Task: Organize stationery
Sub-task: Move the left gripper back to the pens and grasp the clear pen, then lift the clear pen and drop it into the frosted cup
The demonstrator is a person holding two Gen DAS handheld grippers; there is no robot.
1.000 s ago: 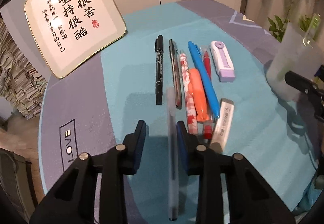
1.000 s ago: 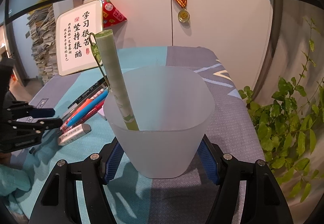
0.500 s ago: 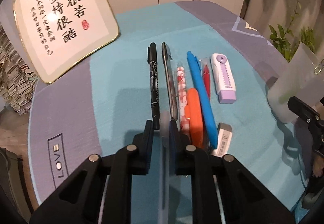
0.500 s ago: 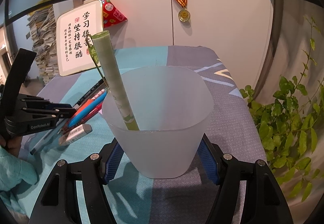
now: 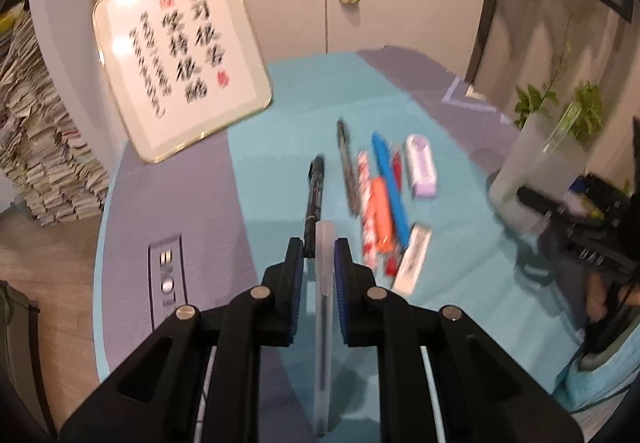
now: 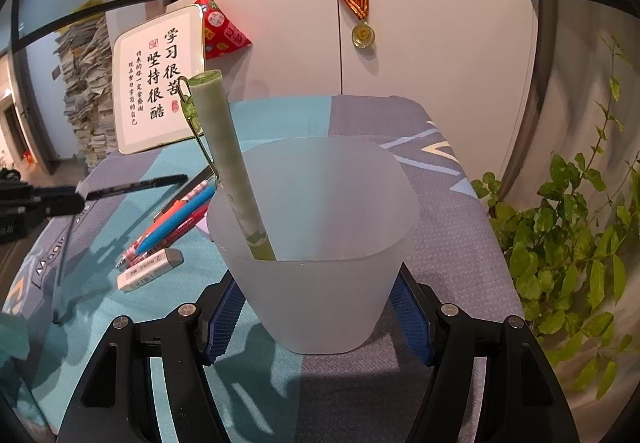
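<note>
Left gripper (image 5: 319,255): jaws pinch a clear pen (image 5: 323,323), held above the table (image 5: 280,115) (frame blurred).
Clear pen: frosted see-through barrel with a dark refill inside, runs lengthwise between the pads and back toward the camera.
Right gripper (image 6: 318,317): jaws spread wide around a frosted cup (image 6: 316,243), blue pads against both sides of its base.
Cup: translucent white, stands upright on the table near its right edge, a green pen (image 6: 228,159) leans inside.
Row on table: black marker (image 5: 314,199), dark pen (image 5: 347,171), patterned pen (image 5: 366,203), orange marker (image 5: 381,215), blue pen (image 5: 390,183), purple eraser (image 5: 421,171), white eraser (image 5: 412,263).
</note>
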